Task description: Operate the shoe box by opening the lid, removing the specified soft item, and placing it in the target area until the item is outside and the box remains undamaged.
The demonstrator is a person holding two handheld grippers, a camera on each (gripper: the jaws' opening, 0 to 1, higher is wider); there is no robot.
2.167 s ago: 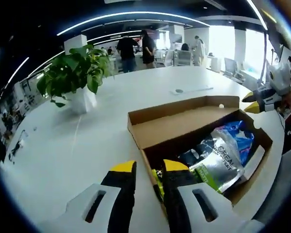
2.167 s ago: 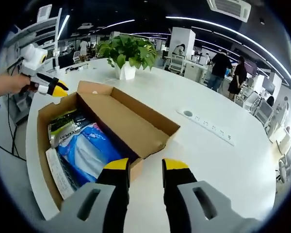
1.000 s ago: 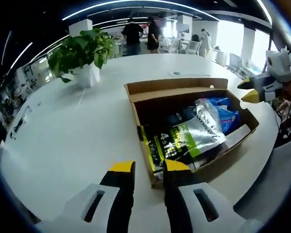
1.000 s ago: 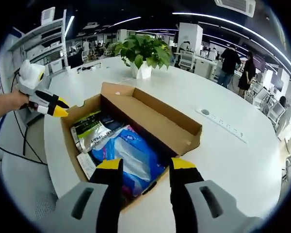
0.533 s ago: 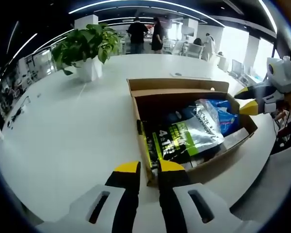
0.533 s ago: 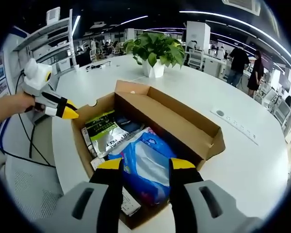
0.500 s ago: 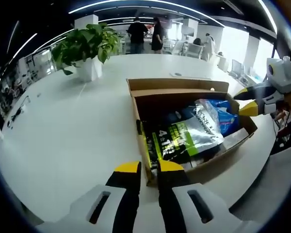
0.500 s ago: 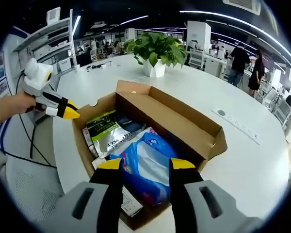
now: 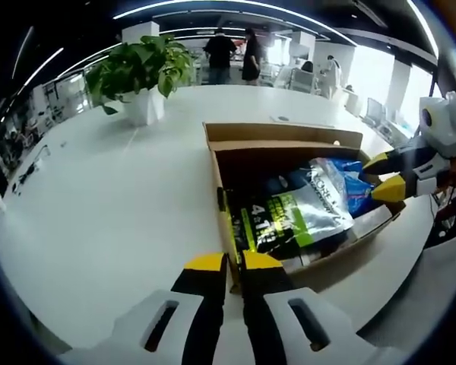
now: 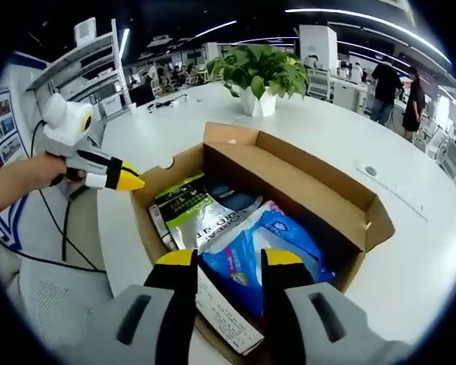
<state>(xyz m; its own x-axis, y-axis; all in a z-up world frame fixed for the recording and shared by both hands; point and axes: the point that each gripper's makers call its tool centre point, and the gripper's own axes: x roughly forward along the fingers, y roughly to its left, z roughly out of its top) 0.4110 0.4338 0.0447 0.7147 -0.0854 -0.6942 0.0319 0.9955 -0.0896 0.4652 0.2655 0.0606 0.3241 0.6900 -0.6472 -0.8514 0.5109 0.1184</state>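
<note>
Cardboard, left gripper view: the open shoe box [image 9: 289, 141] lies on the white table [image 9: 99, 190], its near end wall between my jaw tips.
My left gripper [image 9: 234, 265]: jaws nearly closed on that box wall; I cannot tell if they pinch it.
Contents: a silver and green pouch [image 9: 289, 217] and a blue soft pack [image 9: 357, 182] lie inside, beyond my tips.
My right gripper [image 9: 387, 175]: jaws apart over the far end.
Room: potted plant [image 9: 140, 72] on the table, people standing behind.
Right gripper view, my right gripper [image 10: 228, 260]: jaws parted just above the blue soft pack [image 10: 266, 243].
Paper slip [image 10: 224, 308]: beside the pack, in the box [image 10: 304, 179].
Left gripper [image 10: 118, 176]: at the far end wall.
Table [image 10: 418, 258]: white; plant [image 10: 262, 72] beyond.
</note>
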